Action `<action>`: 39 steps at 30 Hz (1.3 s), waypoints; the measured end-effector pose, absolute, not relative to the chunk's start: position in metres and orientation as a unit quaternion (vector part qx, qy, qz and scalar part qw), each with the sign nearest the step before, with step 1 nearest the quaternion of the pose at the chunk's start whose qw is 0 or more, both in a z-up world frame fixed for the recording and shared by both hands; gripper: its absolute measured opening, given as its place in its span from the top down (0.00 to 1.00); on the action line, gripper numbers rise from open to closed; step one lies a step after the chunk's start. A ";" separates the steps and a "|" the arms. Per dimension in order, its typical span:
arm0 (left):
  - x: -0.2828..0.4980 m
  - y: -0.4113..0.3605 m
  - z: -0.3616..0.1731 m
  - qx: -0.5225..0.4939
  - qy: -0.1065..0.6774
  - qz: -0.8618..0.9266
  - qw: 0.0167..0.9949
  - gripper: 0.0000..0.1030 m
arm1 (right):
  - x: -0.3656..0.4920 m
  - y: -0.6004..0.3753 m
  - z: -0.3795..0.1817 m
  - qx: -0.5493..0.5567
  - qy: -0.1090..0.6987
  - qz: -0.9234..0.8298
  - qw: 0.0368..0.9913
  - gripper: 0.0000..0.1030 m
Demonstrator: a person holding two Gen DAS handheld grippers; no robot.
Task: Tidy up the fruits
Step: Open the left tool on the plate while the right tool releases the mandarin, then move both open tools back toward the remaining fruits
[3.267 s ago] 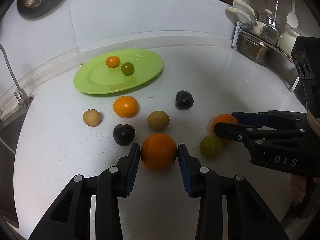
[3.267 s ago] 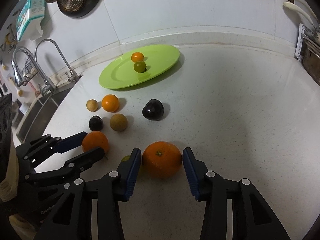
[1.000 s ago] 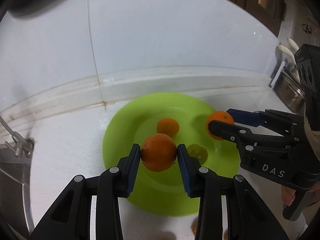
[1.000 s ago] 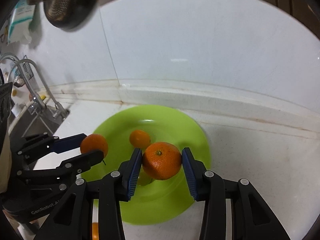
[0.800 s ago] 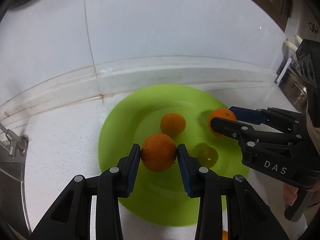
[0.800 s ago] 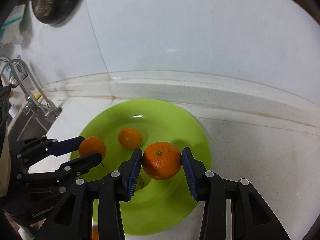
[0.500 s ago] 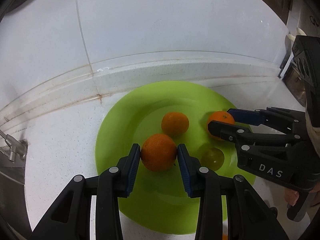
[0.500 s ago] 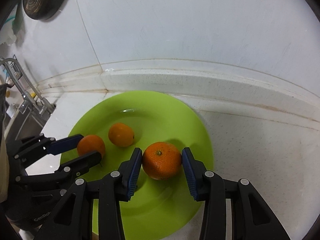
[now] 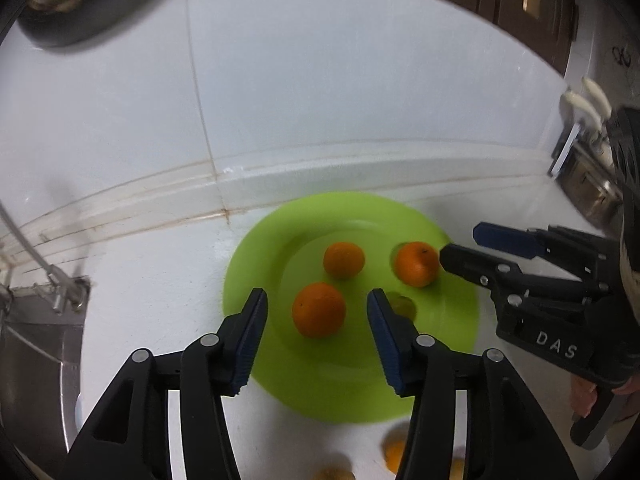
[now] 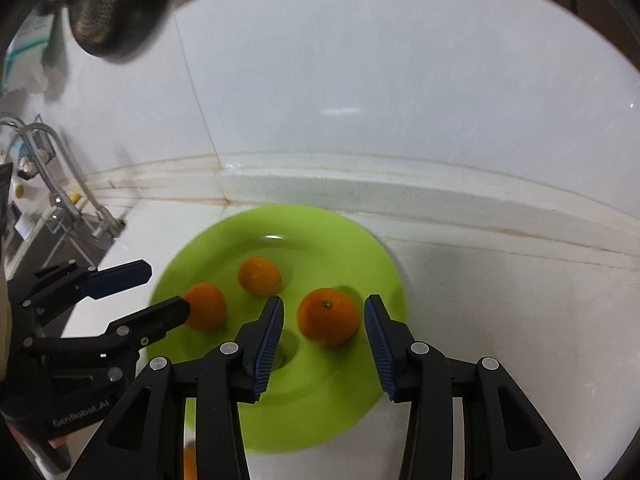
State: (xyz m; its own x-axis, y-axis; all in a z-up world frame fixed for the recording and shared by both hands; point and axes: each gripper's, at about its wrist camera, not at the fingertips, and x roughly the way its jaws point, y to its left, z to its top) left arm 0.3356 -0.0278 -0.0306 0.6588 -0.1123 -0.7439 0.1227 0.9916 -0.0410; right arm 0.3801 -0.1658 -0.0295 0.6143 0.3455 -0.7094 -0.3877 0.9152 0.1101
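Note:
A green plate (image 9: 260,280) (image 10: 360,252) lies on the white counter by the back wall. Three oranges sit on it. My left gripper (image 9: 318,330) is open, its jaws apart either side of one orange (image 9: 319,310), which rests on the plate. My right gripper (image 10: 324,332) is open around another orange (image 10: 328,316) on the plate's right side. A smaller orange (image 9: 344,259) (image 10: 259,275) lies further back. A small green fruit (image 9: 402,306) sits between the grippers, partly hidden by a finger.
A sink and tap (image 10: 52,184) lie to the left. A dish rack with utensils (image 9: 588,152) stands at the right. A strainer (image 10: 108,4) hangs on the wall. More fruit (image 9: 394,454) lies on the counter near the plate's front edge.
Both grippers carried oranges to the plate, lowered them and opened. Both oranges now rest on the plate and the grippers have drawn back a little.

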 end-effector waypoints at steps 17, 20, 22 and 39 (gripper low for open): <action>0.224 -0.035 0.028 0.017 0.332 -0.070 0.941 0.34 | 0.259 -0.191 0.031 -0.033 0.317 0.191 0.928 0.47; 0.207 -0.035 0.031 0.020 0.326 -0.070 0.943 0.31 | 0.241 -0.193 0.035 -0.035 0.312 0.184 0.932 0.44; 0.196 -0.036 0.032 0.024 0.323 -0.073 0.943 0.30 | 0.230 -0.194 0.036 -0.037 0.308 0.179 0.934 0.43; 0.138 -0.041 0.003 0.034 0.340 -0.102 0.934 0.28 | 0.161 -0.200 0.013 -0.054 0.346 0.167 0.922 0.42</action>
State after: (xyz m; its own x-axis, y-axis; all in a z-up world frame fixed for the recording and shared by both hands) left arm 0.1380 -0.0406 0.0033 0.7477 -0.1669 -0.6427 0.2132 0.9770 -0.0056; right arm 0.1608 -0.2004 0.0126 0.7051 0.2695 -0.6559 -0.3449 0.9385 0.0149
